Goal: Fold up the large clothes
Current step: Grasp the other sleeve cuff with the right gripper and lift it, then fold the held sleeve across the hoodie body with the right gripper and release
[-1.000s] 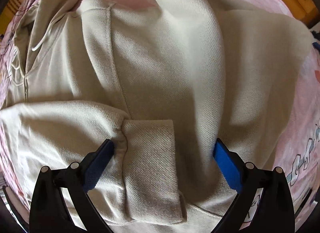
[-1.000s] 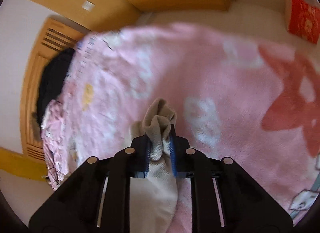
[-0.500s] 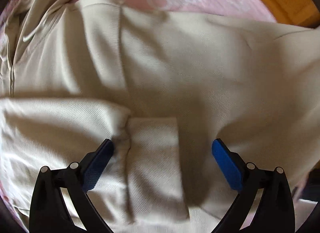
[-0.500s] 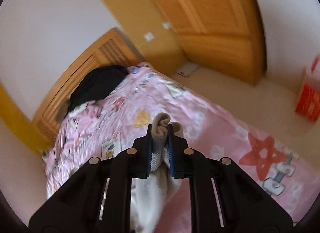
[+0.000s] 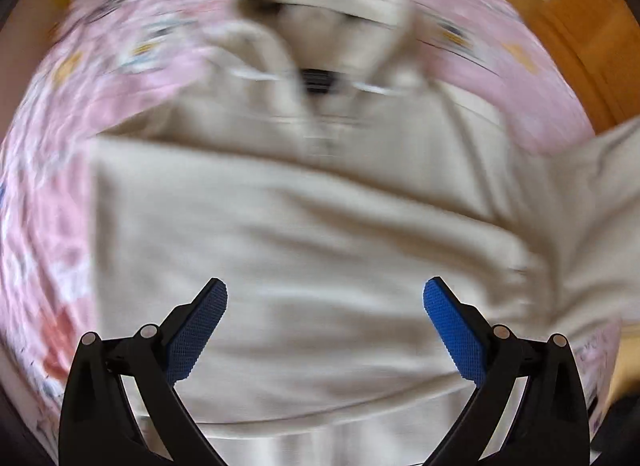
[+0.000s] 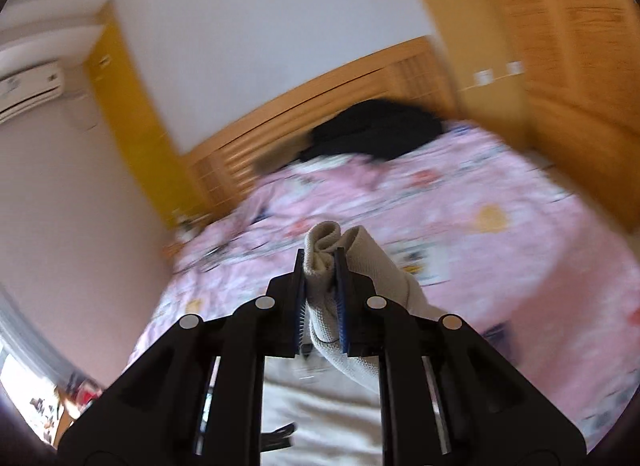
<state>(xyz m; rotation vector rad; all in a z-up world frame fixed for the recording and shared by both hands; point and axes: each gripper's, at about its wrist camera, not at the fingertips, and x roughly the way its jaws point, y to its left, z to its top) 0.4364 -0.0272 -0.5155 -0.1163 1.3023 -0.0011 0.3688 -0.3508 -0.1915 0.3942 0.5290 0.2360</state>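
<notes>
Cream knitted hooded sweatshirt (image 5: 304, 250) lies spread on the bed directly beneath the left gripper (image 5: 325, 322), hood at the far end, body filling the ground under and ahead of the fingers. One bunched end of it, likely a sleeve cuff (image 6: 322, 266), sits pinched between the pads of the right gripper (image 6: 320, 286), jaws pressed together on the cloth, fabric trailing back below the fingers. Left gripper spread wide, blue textured pads clear of the cloth, holding nothing.

Risks, as judged: thick, soft knit could creep out of the narrow pinch; with nothing pinning the body, a pull may drag the whole garment askew.

Textures: coarse pique-like weave, ribbed cuff, limp drape. Pink printed quilt (image 6: 500, 266) under and beyond; slatted wooden headboard (image 6: 320, 113) and black garment (image 6: 376, 129) far ahead of the right gripper.
</notes>
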